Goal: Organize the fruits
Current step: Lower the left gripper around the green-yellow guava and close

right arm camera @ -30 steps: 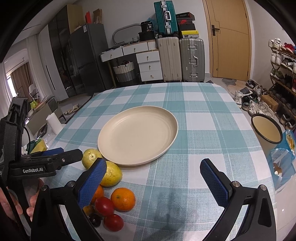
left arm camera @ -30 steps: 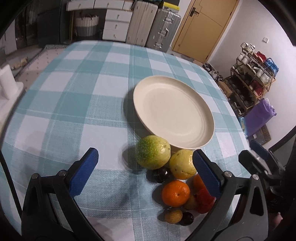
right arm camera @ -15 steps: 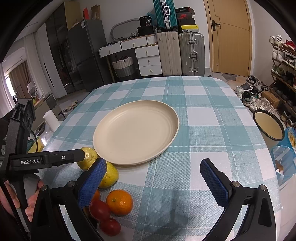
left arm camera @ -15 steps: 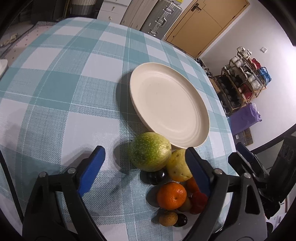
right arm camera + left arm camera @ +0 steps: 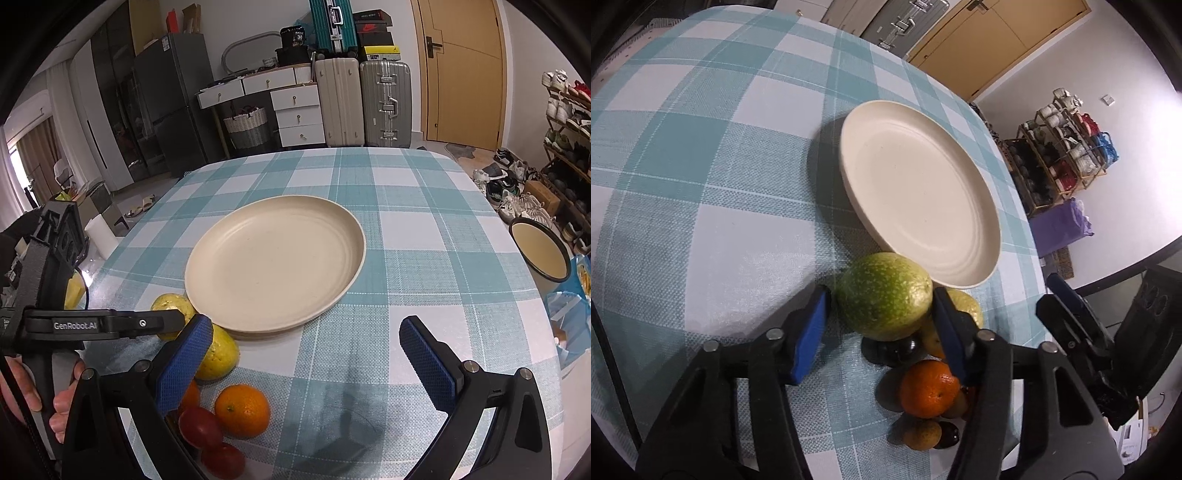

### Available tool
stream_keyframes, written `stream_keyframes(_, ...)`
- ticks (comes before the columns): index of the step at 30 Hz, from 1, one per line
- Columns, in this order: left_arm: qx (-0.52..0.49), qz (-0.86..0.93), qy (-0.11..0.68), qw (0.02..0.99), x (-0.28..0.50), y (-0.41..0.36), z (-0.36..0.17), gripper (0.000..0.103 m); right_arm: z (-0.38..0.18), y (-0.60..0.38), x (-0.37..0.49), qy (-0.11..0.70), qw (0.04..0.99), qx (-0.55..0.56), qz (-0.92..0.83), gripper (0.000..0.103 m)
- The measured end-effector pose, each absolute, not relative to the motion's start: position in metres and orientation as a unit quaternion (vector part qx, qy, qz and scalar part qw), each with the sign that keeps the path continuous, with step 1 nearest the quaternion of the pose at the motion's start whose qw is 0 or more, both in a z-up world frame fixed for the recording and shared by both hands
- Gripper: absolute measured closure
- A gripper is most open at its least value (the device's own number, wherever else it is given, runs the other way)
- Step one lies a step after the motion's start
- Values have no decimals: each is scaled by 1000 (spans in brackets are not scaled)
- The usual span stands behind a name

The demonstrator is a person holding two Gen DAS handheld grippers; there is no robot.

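Left wrist view: my left gripper (image 5: 881,325) has narrowed sharply from its wide spread a second ago and moved forward, so its blue fingers (image 5: 809,334) now bracket the green mottled fruit (image 5: 884,295). The right pad looks pressed to the fruit's skin at three o'clock; the left pad sits just beside it at nine o'clock, and I cannot tell whether it touches. I judge the grasp as nearly closed, not yet a firm clamp. The fruit rests on the checked tablecloth (image 5: 701,184), at six o'clock of the cream plate (image 5: 982,251), which has nothing on it. Behind the fruit lie a yellow fruit (image 5: 967,306), an orange (image 5: 929,387) and small dark fruits, closely bunched. That means the first fruit is about to be lifted toward the plate.

From the right wrist view, my right gripper (image 5: 314,354) hovers above the cloth at five o'clock of the plate, jaws wide apart, holding nothing. Two red tomatoes (image 5: 201,428) sit by its left finger.
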State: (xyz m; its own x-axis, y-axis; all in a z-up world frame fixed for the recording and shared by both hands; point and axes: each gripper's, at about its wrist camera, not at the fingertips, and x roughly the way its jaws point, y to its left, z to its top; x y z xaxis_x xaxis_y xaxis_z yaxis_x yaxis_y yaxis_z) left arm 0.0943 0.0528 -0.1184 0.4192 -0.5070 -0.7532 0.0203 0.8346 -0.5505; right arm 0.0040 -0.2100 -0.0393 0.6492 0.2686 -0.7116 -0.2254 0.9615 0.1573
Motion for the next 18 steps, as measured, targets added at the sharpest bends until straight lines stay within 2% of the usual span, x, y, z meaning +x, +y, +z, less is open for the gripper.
stream_keyframes(18,-243,-165,503,813,116,53,-118,52,-43,-205,7,407,900,41,150,0)
